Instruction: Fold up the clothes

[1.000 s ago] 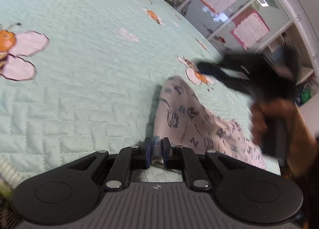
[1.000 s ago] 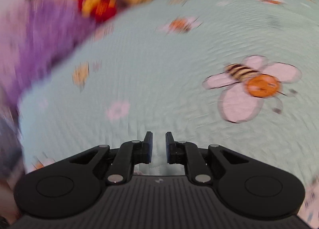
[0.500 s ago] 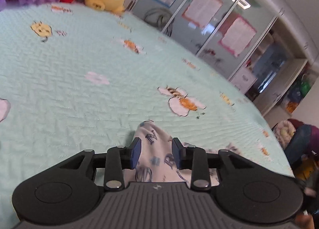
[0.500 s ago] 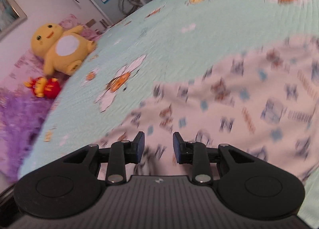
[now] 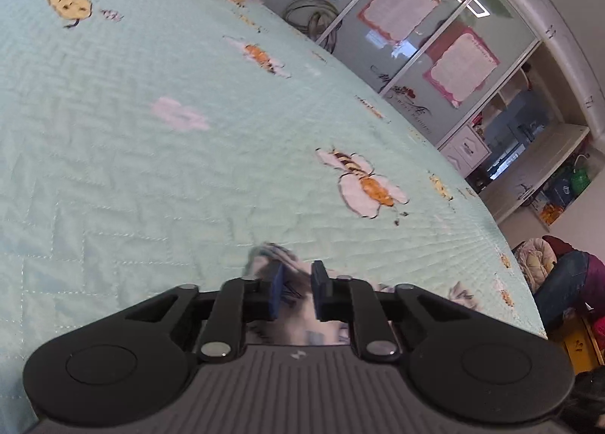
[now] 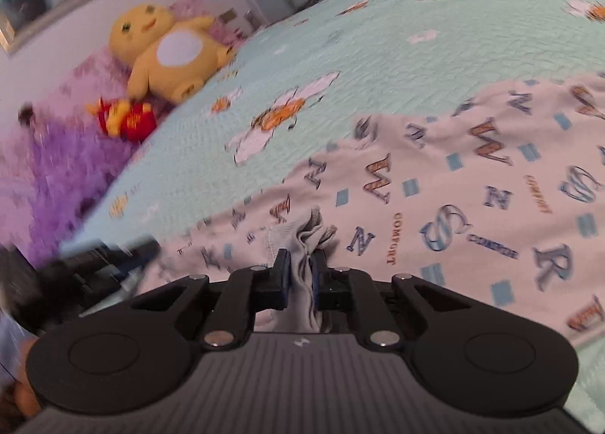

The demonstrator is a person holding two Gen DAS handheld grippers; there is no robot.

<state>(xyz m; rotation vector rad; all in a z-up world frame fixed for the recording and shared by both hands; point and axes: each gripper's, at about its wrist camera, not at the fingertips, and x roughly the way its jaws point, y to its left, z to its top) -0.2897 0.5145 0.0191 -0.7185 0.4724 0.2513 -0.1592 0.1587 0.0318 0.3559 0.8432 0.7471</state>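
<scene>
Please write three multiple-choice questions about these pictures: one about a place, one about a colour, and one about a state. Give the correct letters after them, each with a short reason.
1. Where does the yellow plush toy sit?
A. on the letter-print garment
B. at the far edge of the bedspread, beside a small red toy
C. between the left gripper's fingers

2. What is the base colour of the bedspread?
A. pale mint green
B. dark brown
C. bright orange

3. What is the state of the right gripper?
A. wide open over bare bedspread
B. out of view
C. shut on a bunch of the letter-print garment

Answers:
1 B: the right wrist view shows it at the far edge, next to the red toy.
2 A: both views show pale mint quilting with bee pictures.
3 C: bunched fabric is pinched between its fingers.
</scene>
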